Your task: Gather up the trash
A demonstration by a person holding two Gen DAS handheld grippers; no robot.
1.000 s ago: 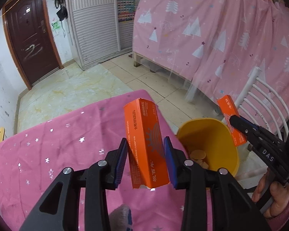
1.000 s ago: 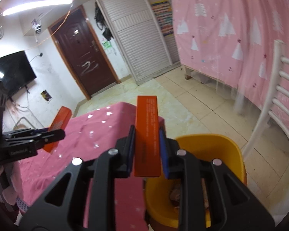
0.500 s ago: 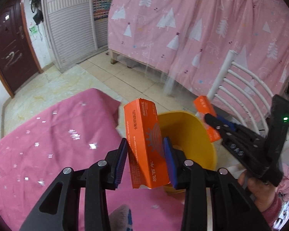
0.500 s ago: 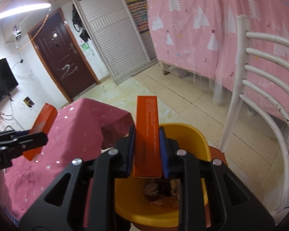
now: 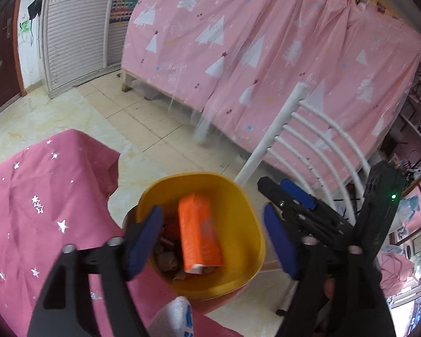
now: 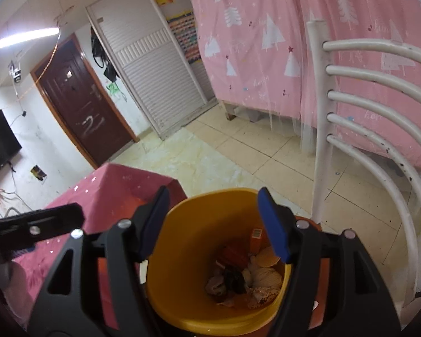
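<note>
hovering over the yellow bin, the left gripper and right gripper are spread, pinching nothing. an orange box lies inside on scraps.

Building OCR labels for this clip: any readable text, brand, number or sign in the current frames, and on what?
None legible.
Orange box in the yellow bin: print blurred, unreadable.
Small orange box deeper in the bin: pale label, too small to read.
Colourful wall chart by the shutter doors: too small to read.
Dark door: white scrawl, not legible as text.
</note>
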